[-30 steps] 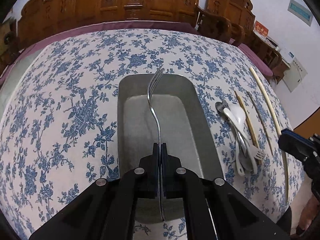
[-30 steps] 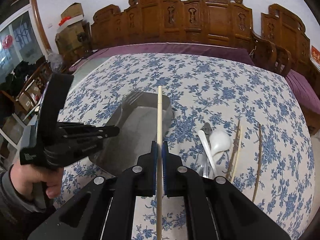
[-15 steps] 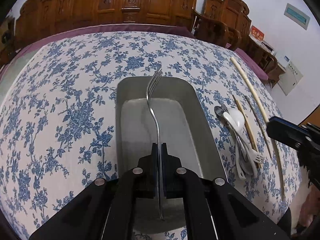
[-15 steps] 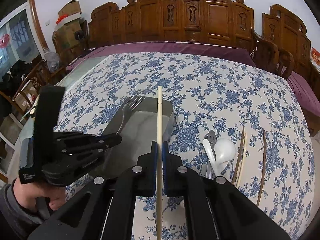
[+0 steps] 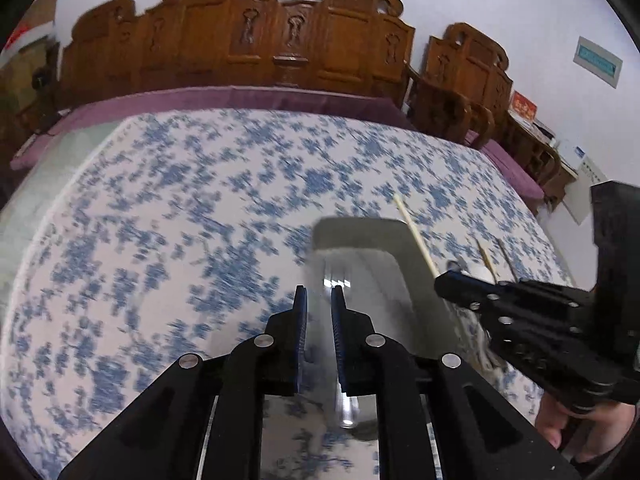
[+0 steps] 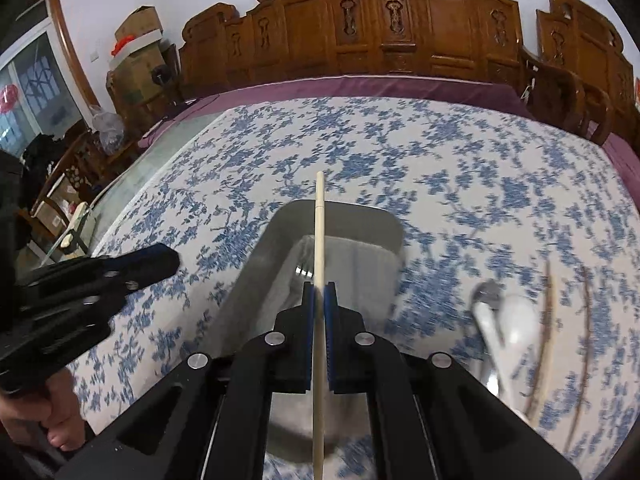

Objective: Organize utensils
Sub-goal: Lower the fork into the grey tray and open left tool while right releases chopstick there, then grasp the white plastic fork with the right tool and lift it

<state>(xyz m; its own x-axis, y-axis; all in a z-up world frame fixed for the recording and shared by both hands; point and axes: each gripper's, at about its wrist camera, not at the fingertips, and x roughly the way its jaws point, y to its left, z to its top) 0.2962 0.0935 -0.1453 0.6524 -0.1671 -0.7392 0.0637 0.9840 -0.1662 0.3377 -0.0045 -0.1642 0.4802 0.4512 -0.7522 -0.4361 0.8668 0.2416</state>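
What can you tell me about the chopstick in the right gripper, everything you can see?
The chopstick is a long, thin, pale stick, wood or bamboo by its look, straight and plain. The right gripper is shut on it partway along, blue pads pressing both sides. It points forward along the fingers, its far end reaching past the far rim of the metal tray and its near end running back under the gripper. It hangs over the tray; only the pads visibly touch it. The left wrist view shows it slanting across the tray's right wall.

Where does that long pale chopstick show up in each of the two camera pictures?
Left wrist view: pale chopstick slants at centre right, above the right gripper.
Right wrist view: pale chopstick runs straight up the centre, clamped in the gripper.
Shared landmark: the metal tray.
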